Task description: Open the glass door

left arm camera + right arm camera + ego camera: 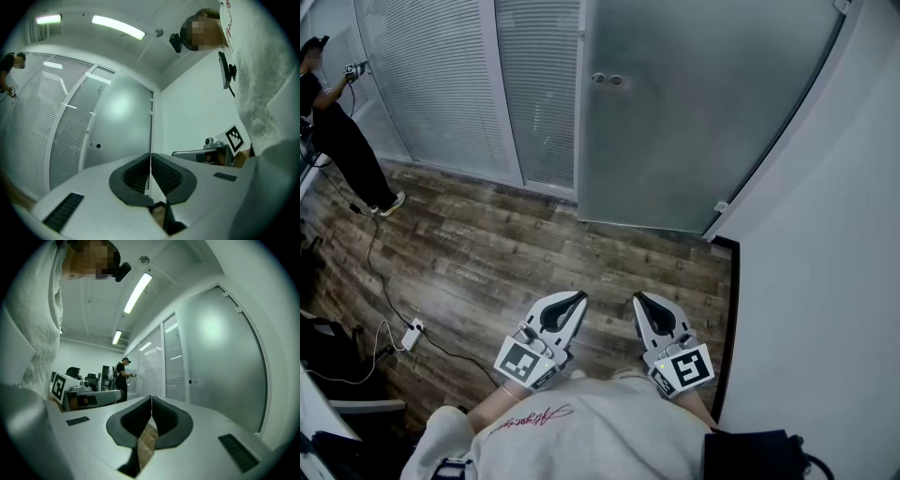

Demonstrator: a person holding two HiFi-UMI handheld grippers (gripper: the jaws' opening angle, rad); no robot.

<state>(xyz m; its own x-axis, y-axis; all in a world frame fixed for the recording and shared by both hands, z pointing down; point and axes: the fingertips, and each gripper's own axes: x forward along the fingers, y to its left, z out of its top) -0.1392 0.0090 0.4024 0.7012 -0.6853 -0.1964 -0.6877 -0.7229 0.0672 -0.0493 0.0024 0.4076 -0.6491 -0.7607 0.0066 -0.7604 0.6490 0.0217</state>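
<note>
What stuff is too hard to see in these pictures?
- Behind the glass door: hidden by frosting, every view.
- Door handle: too small to tell its shape, head view.
- Other person: partly cut by the left edge, head view.

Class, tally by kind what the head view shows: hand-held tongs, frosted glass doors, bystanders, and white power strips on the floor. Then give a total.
Tongs: 2 (left tongs, right tongs, both shut and empty)
Frosted glass door: 1
Bystander: 1
Power strip: 1
Total: 5
</note>
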